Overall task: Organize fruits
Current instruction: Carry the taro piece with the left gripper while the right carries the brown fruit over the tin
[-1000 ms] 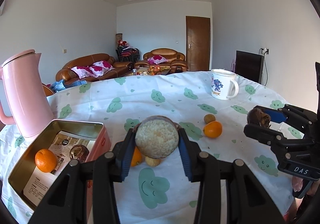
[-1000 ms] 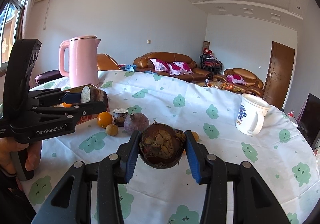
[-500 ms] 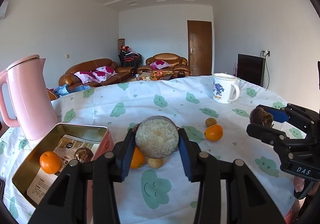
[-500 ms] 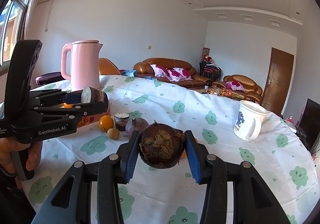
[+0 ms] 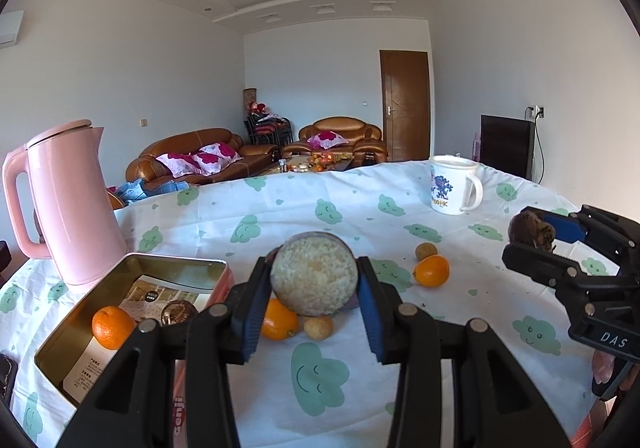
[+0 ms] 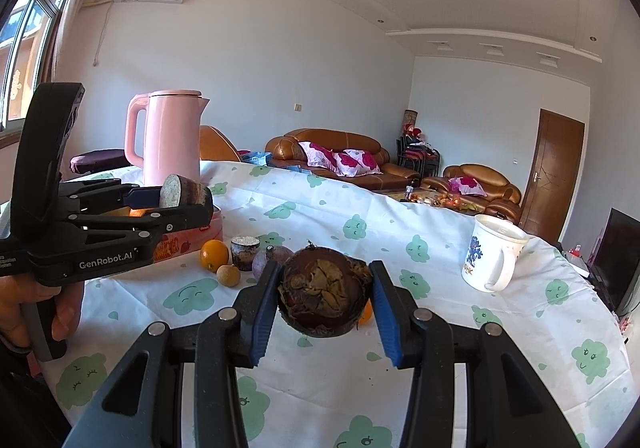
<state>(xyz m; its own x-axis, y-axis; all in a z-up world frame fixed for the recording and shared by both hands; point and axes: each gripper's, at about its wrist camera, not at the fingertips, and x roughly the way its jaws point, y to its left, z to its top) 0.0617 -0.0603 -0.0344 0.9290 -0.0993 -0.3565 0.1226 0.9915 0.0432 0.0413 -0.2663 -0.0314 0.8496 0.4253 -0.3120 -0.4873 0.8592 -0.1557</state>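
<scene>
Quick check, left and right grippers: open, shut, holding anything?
Left gripper: shut on a cut fruit piece with a pale grainy face.
Right gripper: shut on a dark brown round fruit.

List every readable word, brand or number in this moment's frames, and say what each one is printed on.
"GenRobot.AI": side of the left gripper.
"DAS": body of the right gripper.
"Genji": red side of the tin box, partly hidden.
"HK", after unclear characters: white mug, below a blue cartoon figure.
Leaflet inside the tin: print too small to read.
</scene>
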